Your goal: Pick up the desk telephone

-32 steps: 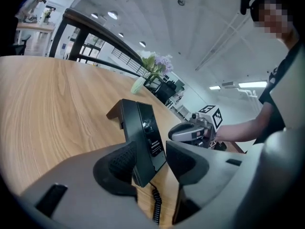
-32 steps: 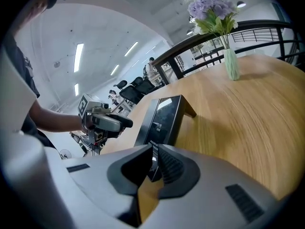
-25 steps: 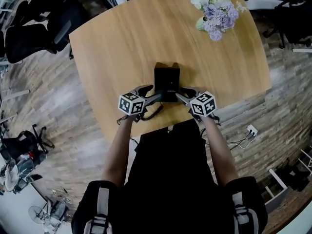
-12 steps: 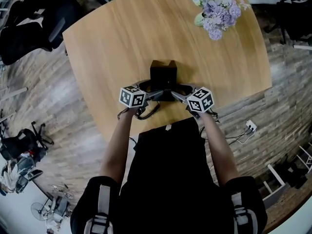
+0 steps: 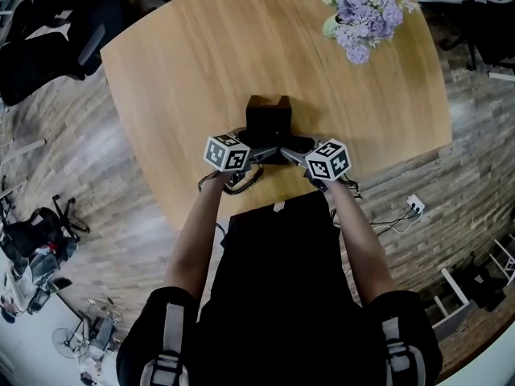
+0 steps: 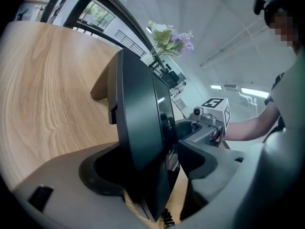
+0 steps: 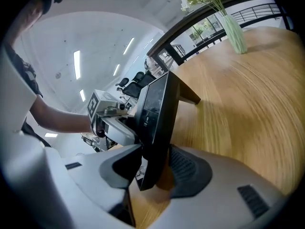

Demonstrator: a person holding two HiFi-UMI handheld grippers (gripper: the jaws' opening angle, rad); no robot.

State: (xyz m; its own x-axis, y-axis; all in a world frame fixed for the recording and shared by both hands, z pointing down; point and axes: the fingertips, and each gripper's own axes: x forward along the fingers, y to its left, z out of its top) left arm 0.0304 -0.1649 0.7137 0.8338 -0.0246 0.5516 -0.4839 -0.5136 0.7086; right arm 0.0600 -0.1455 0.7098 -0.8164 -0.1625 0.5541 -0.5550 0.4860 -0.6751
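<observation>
Left claw (image 5: 256, 153) and right claw (image 5: 291, 153), just opened wide, loosely straddle the desk telephone (image 5: 268, 119) (flowers (image 5: 364, 14) stand in the vase (image 7: 234, 32)).

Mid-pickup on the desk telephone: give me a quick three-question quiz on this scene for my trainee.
1. True or false: the desk telephone stands between the jaws of both the left gripper and the right gripper.
2. The flowers stand: A) touching the telephone; B) at the table's far right corner, apart from the telephone; C) on the floor.
3. What dark thing lies on the table by the left gripper, nearer the person than the telephone?
Key: 1 true, though both grippers' jaws have just been opening and neither pair presses on it. 2 B. 3 the coiled cord.
</observation>
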